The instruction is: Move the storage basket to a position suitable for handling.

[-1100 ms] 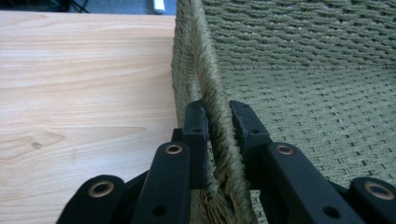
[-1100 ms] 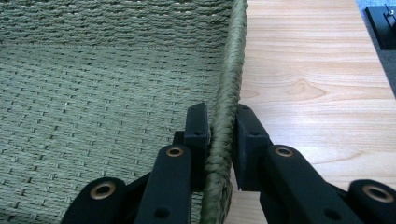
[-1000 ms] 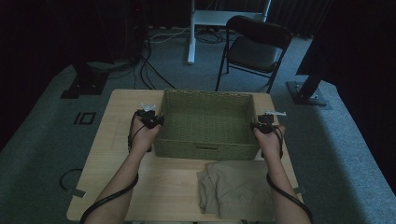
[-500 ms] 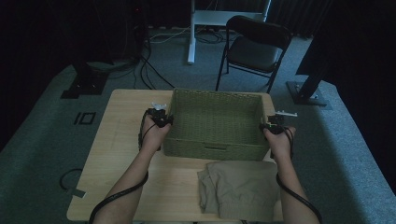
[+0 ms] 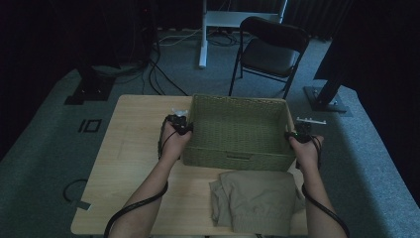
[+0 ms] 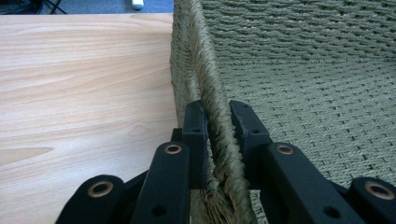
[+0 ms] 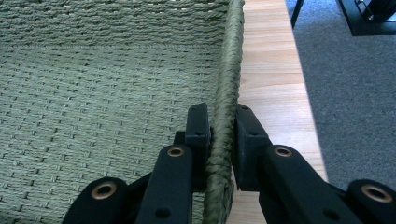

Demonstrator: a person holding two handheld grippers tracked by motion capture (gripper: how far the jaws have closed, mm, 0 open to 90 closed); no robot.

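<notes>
I have the wide, rectangular, olive-green woven basket held at both short ends: my left gripper is clenched on the braided rim of its left wall, one jaw outside and one inside, and my right gripper is clamped the same way on the right wall's rim. In the high view the basket sits at the centre of the frame on the pale wooden worktop, its long axis running left to right between my two hands, so neither hand is nearer; each holds its own end, roughly level with the other. Whatever I do with it, I judge the move turns on keeping both ends moving together, since the walls are soft weave and could flex or twist if one side leads. The basket looks empty, with a tight woven floor and a thick plaited top edge. Just below it in the frame, towards lower centre-right, a folded khaki cloth garment lies on the worktop, its top edge close to the basket's near wall.
</notes>
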